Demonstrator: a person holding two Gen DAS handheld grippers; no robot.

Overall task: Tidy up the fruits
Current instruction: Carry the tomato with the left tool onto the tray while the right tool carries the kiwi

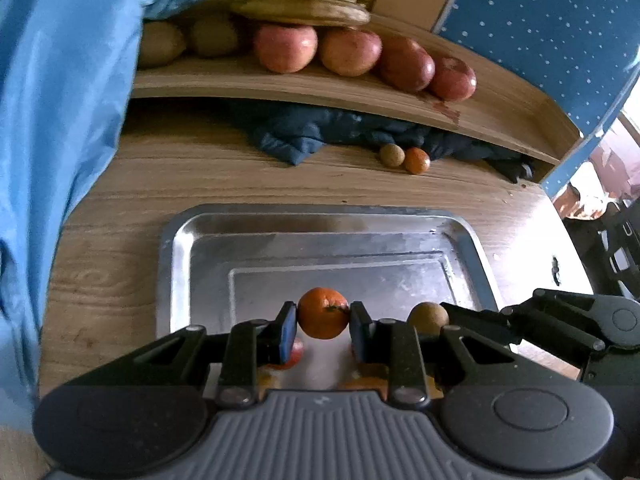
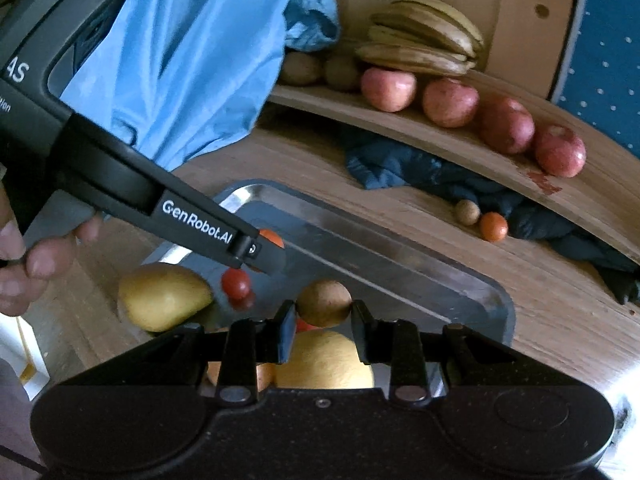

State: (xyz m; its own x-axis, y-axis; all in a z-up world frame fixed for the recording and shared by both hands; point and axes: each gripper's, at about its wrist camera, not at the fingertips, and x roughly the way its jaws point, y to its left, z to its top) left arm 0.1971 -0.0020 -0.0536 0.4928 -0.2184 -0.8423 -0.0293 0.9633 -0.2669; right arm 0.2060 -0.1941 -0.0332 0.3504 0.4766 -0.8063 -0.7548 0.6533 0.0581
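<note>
Left gripper (image 1: 323, 320) pinches a small orange (image 1: 323, 313) above the near end of the metal tray (image 1: 178, 248). Right gripper (image 2: 324, 314) clamps a brown round fruit (image 2: 324, 303) over the tray's near right side.

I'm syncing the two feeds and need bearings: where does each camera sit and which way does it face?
Left wrist: on the left gripper, looking over the metal tray toward the shelf of apples; its fingers clamp an orange, and the right gripper enters at right.
Right wrist: on the right gripper, facing the same shelf; it clamps a brown fruit; the left gripper and a hand show at left.
Shared: tray, apples, bananas, blue cloth.
</note>
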